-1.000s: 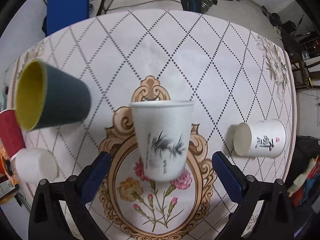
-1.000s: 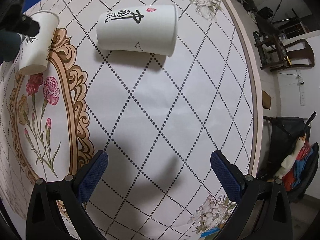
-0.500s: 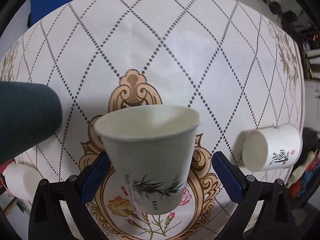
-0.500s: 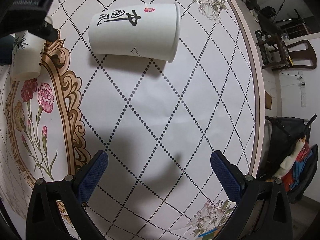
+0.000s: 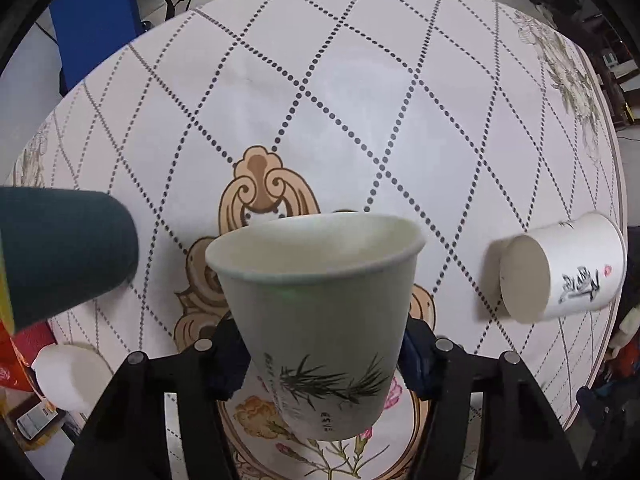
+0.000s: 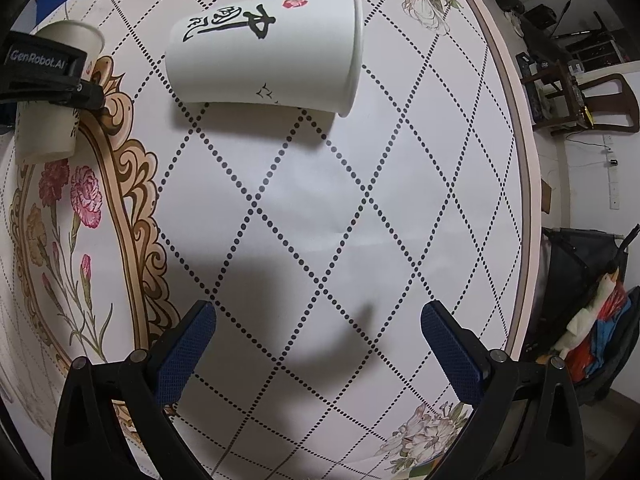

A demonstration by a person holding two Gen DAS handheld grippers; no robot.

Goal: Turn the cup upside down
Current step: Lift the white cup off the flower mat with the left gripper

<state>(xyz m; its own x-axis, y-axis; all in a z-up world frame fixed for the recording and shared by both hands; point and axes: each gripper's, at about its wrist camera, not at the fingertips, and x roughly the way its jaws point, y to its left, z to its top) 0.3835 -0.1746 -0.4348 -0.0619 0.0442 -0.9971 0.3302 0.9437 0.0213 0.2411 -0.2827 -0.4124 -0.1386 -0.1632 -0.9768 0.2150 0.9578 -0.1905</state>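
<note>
Closing since earlier, the left gripper (image 5: pixel 322 354) is now clamping the bamboo-print cup (image 5: pixel 320 320); "GenRobot.AI" is showing on it. The right gripper (image 6: pixel 318 330) is hovering spread wide, gripping nothing.

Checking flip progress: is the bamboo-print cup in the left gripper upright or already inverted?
Upright. The bamboo-print cup has its open rim on top and narrow base below, and the left gripper is shut around its lower wall.

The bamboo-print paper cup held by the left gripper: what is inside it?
The bamboo-print cup shows only bare white inner wall near its rim. Its lower inside and bottom are hidden by its front wall.
</note>
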